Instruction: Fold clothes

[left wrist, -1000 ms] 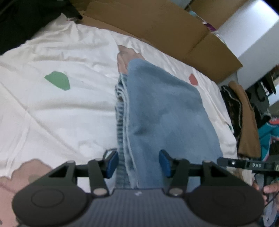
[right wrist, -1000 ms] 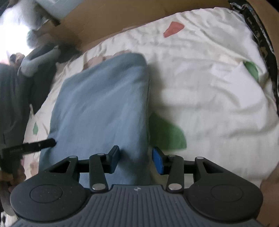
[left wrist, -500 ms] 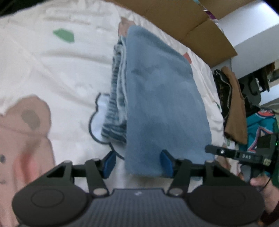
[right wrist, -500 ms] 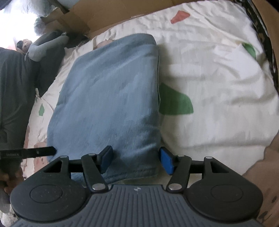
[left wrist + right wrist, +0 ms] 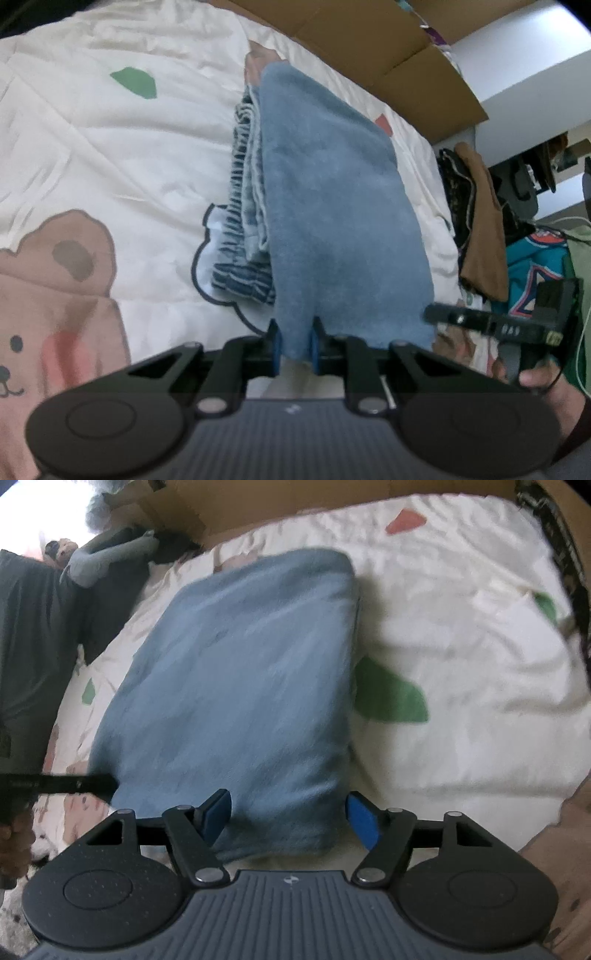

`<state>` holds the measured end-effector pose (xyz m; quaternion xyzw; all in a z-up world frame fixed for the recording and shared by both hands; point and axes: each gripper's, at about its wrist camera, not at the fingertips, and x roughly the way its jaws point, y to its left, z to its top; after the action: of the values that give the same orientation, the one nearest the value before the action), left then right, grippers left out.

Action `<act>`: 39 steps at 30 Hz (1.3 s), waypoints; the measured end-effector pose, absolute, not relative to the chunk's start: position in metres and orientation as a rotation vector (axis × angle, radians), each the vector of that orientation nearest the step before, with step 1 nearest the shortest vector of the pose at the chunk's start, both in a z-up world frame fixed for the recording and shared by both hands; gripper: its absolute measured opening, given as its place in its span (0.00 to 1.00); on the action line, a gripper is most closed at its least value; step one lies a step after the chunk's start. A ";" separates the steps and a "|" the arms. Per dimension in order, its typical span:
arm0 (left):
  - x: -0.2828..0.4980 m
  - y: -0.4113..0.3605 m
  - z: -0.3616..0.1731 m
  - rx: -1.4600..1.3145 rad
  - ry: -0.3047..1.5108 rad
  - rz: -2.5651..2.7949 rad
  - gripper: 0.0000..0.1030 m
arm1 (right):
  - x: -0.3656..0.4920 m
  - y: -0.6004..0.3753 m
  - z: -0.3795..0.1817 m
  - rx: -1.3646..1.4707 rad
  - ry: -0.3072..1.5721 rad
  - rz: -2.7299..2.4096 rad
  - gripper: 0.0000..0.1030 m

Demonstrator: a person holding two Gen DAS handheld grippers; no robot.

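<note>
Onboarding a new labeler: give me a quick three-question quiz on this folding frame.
1. True or false: the left gripper pinches the near edge of the blue towel.
2. What lies beside the towel in the left wrist view? A) striped blue fabric B) a red shirt C) a shoe
3. Fill in: the right gripper has its pads ____ around the towel's near corner, not pressing on it.

Key: 1 true. 2 A, the striped blue fabric sits on the cream bedspread. 3 spread; its jaws are opening.
</note>
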<state>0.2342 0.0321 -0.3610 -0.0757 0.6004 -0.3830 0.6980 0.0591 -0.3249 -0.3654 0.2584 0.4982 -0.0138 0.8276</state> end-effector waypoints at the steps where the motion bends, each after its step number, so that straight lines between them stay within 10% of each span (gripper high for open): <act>1: 0.234 0.032 -0.363 -0.163 1.336 -0.850 0.15 | 0.061 -0.329 -0.365 0.558 1.050 -0.040 0.71; 11: 0.235 0.036 -0.369 -0.194 1.373 -0.851 0.19 | 0.078 -0.336 -0.378 0.547 1.022 -0.049 0.71; 18: 0.251 0.039 -0.338 -0.154 1.278 -0.815 0.55 | 0.090 -0.347 -0.382 0.611 0.984 -0.050 0.70; 39: 0.301 -0.005 -0.393 -0.312 1.279 -0.771 0.80 | 0.131 -0.360 -0.401 0.657 0.967 0.020 0.60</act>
<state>0.3012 -0.0052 -0.3929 -0.1413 0.5792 -0.3494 0.7228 0.1315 -0.3601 -0.4009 0.3102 0.4564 0.0095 0.8339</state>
